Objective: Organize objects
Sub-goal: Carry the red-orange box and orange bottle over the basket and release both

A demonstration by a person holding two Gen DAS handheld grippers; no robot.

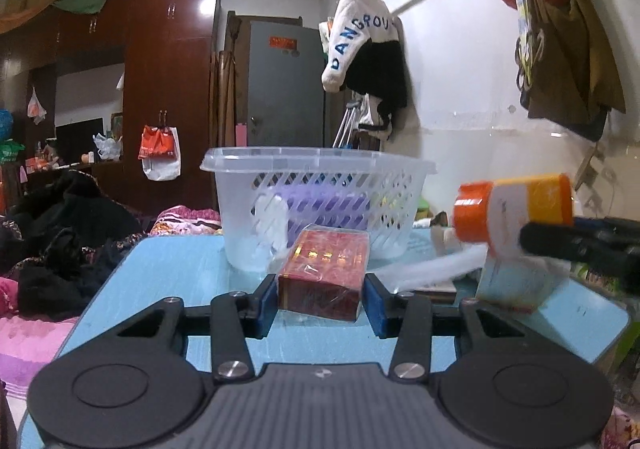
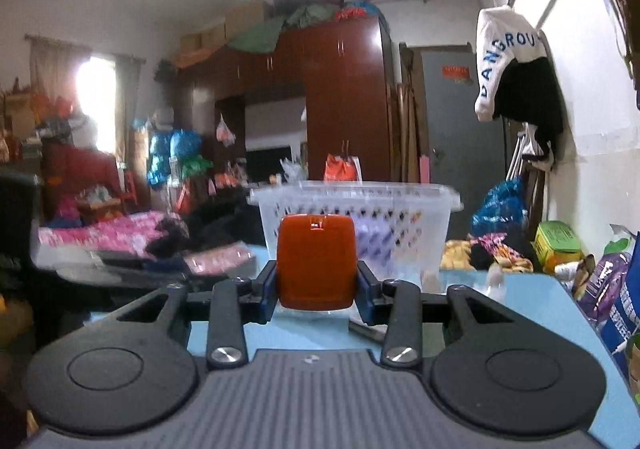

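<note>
Left wrist view: the left tool (image 1: pixel 320 299) is clamped on a red box (image 1: pixel 323 275) just before the basket (image 1: pixel 320 205); lift it above the rim first.

Right wrist view: the right tool (image 2: pixel 316 291) clamps an orange-capped bottle (image 2: pixel 316 261), also short of the basket (image 2: pixel 360 225); keep it level.

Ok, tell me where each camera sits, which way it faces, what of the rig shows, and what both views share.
Left wrist: sits on the left gripper, facing along its fingers over the blue table to the clear basket; its jaws clamp a red box, and the right gripper enters from the right with the bottle.
Right wrist: sits on the right gripper, facing the same basket; its jaws clamp the bottle's orange cap.
Shared: basket, table, bottle, wardrobe, hanging white garment.
</note>
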